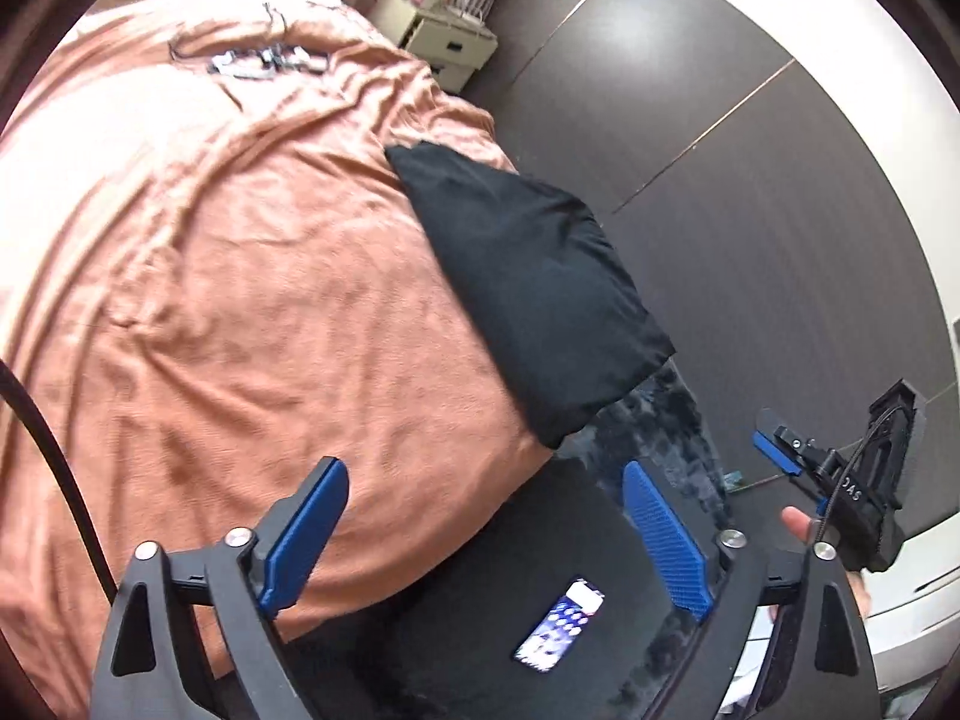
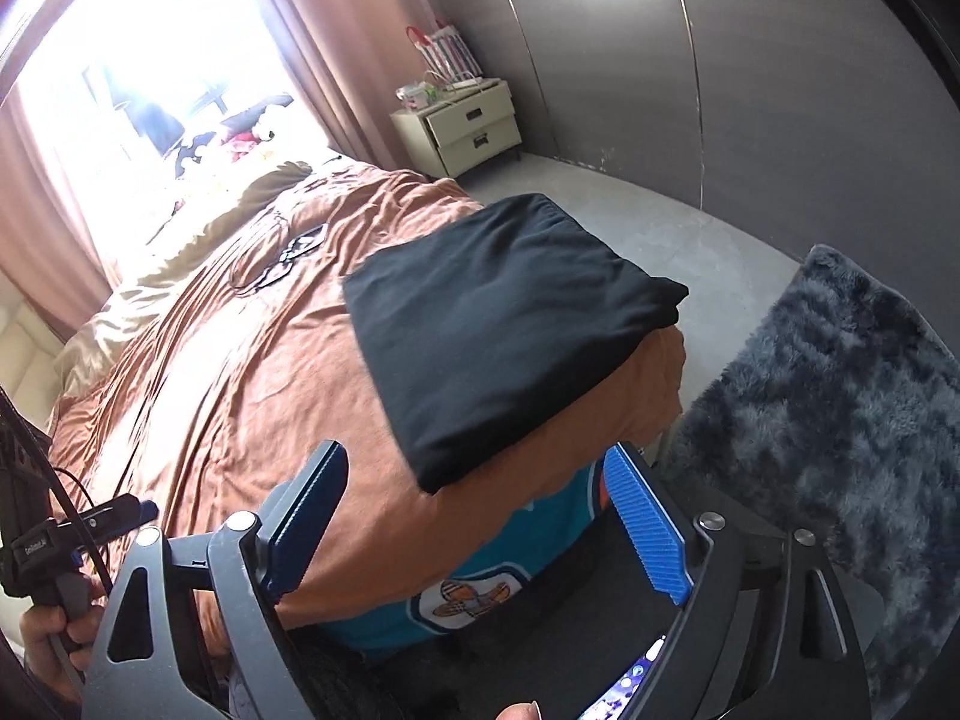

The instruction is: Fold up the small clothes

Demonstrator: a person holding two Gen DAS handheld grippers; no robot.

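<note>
A bed [image 2: 198, 372] under a rust-orange cover fills most of both views, and the folded black garment [image 2: 510, 330] lies flat at its near corner, reaching the cover's edge beside a dark shaggy rug [image 2: 840, 396] on the floor. The left gripper [image 1: 486, 540] and right gripper [image 2: 480, 528] hang above that corner, both with blue pads spread wide and nothing between them. A lit phone [image 1: 561, 624] sits below the left one.

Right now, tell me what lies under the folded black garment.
The folded black garment rests on the rust-orange bedcover, at the bed's corner. Whatever lies between them is hidden by the cloth.
</note>
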